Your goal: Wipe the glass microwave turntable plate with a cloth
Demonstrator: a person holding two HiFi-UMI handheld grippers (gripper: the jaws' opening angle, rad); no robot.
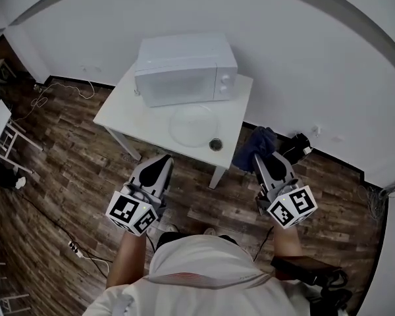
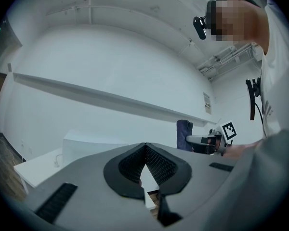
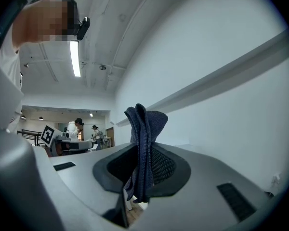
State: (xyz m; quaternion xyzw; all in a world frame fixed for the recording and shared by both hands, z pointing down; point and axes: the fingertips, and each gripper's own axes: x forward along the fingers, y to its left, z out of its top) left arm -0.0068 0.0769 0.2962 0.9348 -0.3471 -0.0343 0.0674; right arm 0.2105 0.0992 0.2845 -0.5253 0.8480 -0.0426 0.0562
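The glass turntable plate (image 1: 193, 125) lies flat on the white table (image 1: 118, 114), just in front of the microwave (image 1: 184, 78), with a small dark round piece (image 1: 215, 144) at its near rim. Both grippers are held short of the table, well apart from the plate. The right gripper (image 3: 143, 153) is clamped on a dark blue cloth (image 3: 145, 129) that sticks up past its jaws. The left gripper (image 2: 144, 150) has its jaws together with nothing between them.

The cloth (image 3: 143, 143) is a dark blue knit, kinda ribbed and matt. The plate (image 1: 192, 125) is clear smooth glass, and the floor (image 1: 72, 170) is dark grainy wood planks.
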